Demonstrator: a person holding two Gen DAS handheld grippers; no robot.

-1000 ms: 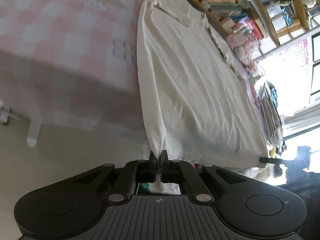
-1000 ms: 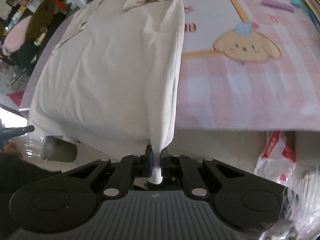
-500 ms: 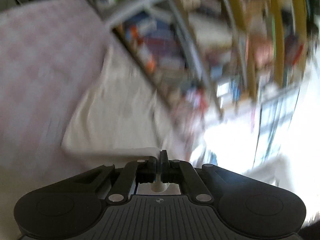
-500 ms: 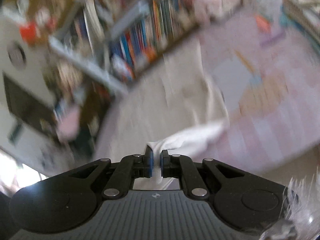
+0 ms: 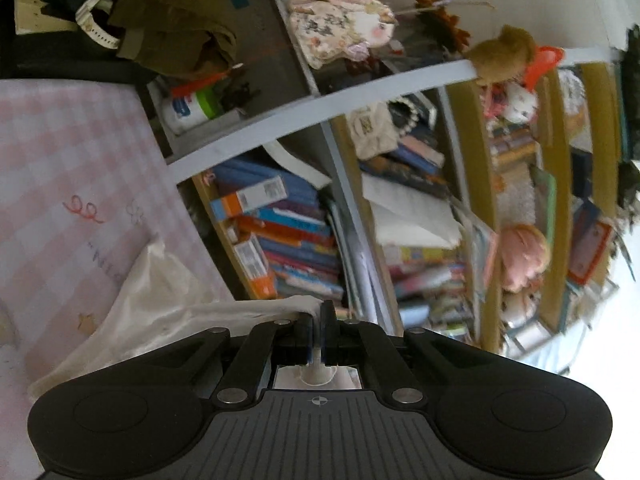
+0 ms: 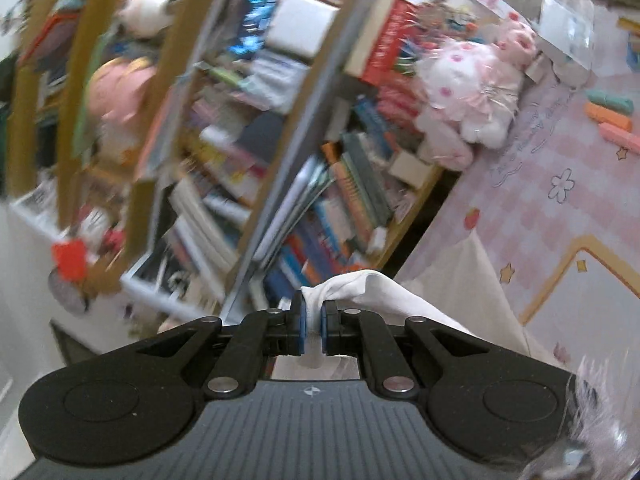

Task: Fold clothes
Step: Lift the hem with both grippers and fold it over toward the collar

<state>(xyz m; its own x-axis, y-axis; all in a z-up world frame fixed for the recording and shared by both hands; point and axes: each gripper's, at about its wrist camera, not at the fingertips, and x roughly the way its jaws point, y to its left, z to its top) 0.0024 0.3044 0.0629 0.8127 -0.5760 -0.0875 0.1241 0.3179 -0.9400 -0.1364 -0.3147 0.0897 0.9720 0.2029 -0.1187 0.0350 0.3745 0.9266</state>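
A cream shirt (image 5: 160, 300) lies on the pink checked table cover (image 5: 60, 168). My left gripper (image 5: 318, 322) is shut on the shirt's edge, and the cloth trails down and left from its jaws. In the right wrist view my right gripper (image 6: 313, 314) is shut on another part of the same shirt (image 6: 440, 292), which drapes right onto the pink cover (image 6: 560, 168). Both grippers are near the far side of the table, facing the bookshelf. Most of the shirt is hidden below the grippers.
A crowded bookshelf (image 5: 400, 200) with books and plush toys stands just beyond the table edge. A pink and white plush (image 6: 476, 92) and coloured markers (image 6: 608, 116) lie on the table at the right. Dark clothing and a white watch (image 5: 96, 28) sit at the far left.
Both grippers have carried the shirt's near hem up and forward over the shirt, from the near table edge to the far side by the bookshelf. Both stay shut on the cloth.
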